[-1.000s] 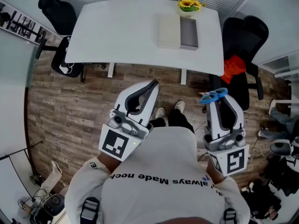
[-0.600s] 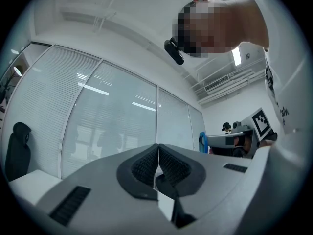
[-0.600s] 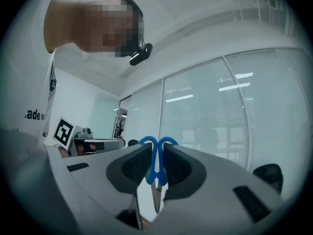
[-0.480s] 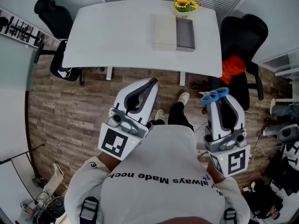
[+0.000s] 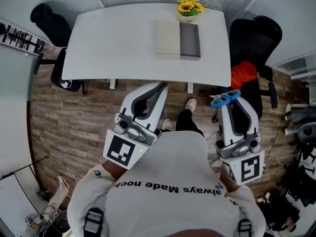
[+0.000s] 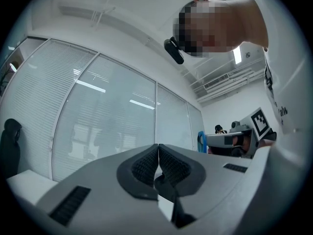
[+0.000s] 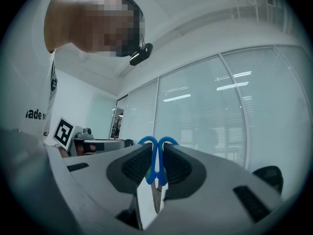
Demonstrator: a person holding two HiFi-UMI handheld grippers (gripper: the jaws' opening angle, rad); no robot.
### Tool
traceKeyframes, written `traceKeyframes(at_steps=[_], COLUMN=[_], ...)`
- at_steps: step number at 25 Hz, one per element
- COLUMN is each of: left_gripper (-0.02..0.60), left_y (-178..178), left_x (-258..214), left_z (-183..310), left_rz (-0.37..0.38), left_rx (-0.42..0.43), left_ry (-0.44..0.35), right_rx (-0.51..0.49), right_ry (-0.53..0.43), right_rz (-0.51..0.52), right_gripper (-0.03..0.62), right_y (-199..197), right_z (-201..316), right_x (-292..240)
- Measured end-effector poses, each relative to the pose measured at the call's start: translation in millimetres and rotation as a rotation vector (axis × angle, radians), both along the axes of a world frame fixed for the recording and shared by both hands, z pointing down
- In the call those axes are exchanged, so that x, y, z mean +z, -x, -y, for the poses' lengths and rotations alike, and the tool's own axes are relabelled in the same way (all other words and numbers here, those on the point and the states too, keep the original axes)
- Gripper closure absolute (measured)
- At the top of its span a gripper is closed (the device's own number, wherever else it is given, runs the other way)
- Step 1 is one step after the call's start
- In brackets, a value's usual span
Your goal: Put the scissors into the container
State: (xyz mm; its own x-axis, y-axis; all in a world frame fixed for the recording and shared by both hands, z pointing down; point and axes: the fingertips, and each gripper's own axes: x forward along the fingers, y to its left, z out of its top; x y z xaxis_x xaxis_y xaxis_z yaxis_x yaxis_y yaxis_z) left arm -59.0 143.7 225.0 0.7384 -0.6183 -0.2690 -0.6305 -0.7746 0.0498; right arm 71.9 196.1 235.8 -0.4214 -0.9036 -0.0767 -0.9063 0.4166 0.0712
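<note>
Okay, nearest: both grippers held up in front of a white shirt (image 5: pixel 168 181), each a smooth white plastic shell with black ribbed pads. Left gripper (image 6: pixel 158 159) has its jaws pressed together, pads touching, nothing between them. Right gripper (image 7: pixel 156 173) is clamped on the scissors (image 7: pixel 155 166): the pads pinch the blue plastic handles, the rounded finger loops stick out past the jaw tips, and the thin metal blades point back between the jaws. The scissors are in the air over the wood-plank floor (image 5: pixel 74 122), well short of the table (image 5: pixel 118 43). The table is white, smooth, with rounded corners. Far on it sits the container (image 5: pixel 190 40), a grey rectangular open box, with a cream flat slab (image 5: pixel 168 37) touching its left side. Yellow flowers (image 5: pixel 189 6) stand just behind.
</note>
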Motion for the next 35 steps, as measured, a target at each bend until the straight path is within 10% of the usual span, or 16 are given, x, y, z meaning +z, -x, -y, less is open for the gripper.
traceKeyframes(at_steps=[35], left_gripper=[0.560], left_y=[-165.5], left_x=[-10.3], left_z=[140.1], left_rz=[0.026], left_rx=[-0.027], left_ry=[0.003], right_rx=[-0.024], right_ry=[0.012], right_rz=[0.034], right_gripper=[0.514], right_y=[-168.4], right_z=[145.3], right_x=[-3.0])
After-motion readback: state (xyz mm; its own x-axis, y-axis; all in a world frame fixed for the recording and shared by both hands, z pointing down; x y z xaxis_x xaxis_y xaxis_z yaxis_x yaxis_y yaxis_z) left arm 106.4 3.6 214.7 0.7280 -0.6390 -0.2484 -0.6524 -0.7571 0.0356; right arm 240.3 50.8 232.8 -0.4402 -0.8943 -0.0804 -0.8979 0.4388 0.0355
